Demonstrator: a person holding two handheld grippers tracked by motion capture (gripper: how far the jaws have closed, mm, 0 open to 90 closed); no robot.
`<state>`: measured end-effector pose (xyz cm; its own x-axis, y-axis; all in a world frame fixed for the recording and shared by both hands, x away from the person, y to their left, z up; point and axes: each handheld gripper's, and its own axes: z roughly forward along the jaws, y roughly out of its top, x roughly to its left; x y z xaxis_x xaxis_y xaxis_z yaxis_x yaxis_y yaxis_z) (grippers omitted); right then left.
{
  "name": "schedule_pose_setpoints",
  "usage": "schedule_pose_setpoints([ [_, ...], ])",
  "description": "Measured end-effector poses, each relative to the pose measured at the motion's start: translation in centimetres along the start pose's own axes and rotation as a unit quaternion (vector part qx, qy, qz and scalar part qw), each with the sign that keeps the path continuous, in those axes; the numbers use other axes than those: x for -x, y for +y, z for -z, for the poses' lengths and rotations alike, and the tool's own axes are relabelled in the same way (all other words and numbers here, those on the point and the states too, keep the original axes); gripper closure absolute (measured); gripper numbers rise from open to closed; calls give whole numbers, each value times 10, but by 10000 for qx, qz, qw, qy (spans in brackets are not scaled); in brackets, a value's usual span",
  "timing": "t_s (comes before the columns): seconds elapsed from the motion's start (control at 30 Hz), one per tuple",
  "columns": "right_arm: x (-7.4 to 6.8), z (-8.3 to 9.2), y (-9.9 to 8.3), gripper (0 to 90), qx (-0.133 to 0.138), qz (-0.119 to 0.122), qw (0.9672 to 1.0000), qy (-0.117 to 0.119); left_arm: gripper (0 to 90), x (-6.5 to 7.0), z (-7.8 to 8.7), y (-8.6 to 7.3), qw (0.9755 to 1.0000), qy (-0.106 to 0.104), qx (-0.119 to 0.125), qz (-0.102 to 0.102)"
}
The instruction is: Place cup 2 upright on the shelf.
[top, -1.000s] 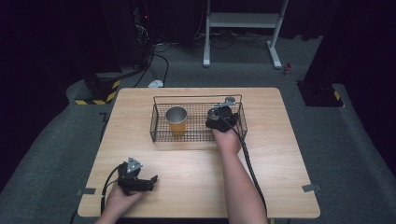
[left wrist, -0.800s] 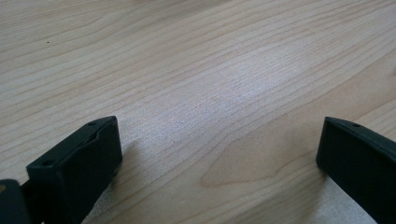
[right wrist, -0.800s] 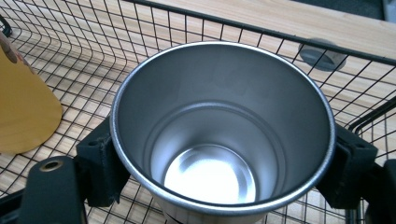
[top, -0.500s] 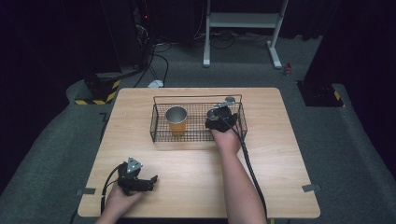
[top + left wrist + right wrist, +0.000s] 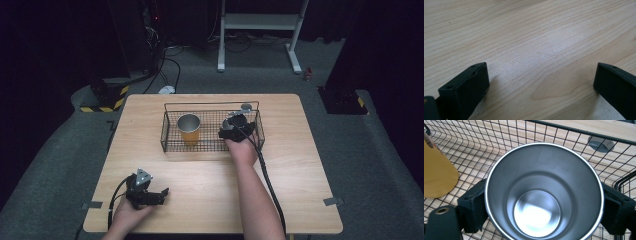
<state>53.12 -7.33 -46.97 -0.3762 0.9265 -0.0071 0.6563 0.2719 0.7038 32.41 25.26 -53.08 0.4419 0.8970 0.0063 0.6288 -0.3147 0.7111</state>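
You had the steel cup (image 5: 544, 192) clamped between the jaws of your right gripper (image 5: 234, 126), one black jaw pressed against each side of its wall, its open mouth facing the camera in the middle of the right gripper view. In the high view it sat inside the right end of the wire basket (image 5: 170, 135), above centre of the frame. At the left edge of the right gripper view stood the yellow cup (image 5: 436, 172), near the steel one but apart from it; in the high view it stood upright in the basket's left half. A small grey disc (image 5: 601, 144) lay on the table (image 5: 300, 165) just beyond the basket's far wall. Your left gripper (image 5: 150, 196) rested at the lower left of the table, jaws spread wide over bare wood, holding nothing.
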Motion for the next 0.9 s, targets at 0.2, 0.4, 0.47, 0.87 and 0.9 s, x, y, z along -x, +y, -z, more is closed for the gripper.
schedule_pose_setpoints([
  [0.2, 0, 3, 1, 99, 43, -56, 10000, 30, 5, 0, 0, 0, 10000, 0, 1, 1],
  [0.4, 1, 13, 5, 98, 209, -44, 9998, -8, 5, 0, 0, 0, 10000, -2, -3, 0],
  [0.47, 2, 17, 6, 98, 309, 6, 9995, -17, 5, 0, 0, 0, 10000, -8, -5, -1],
  [0.87, 1, 44, 11, 99, 676, 98, 9976, 56, 5, 0, 0, 0, 10000, -6, 3, -9],
  [0.9, 1, 46, 11, 99, 671, 102, 9977, 69, 5, 0, 0, 0, 10000, -2, -1, -28],
])
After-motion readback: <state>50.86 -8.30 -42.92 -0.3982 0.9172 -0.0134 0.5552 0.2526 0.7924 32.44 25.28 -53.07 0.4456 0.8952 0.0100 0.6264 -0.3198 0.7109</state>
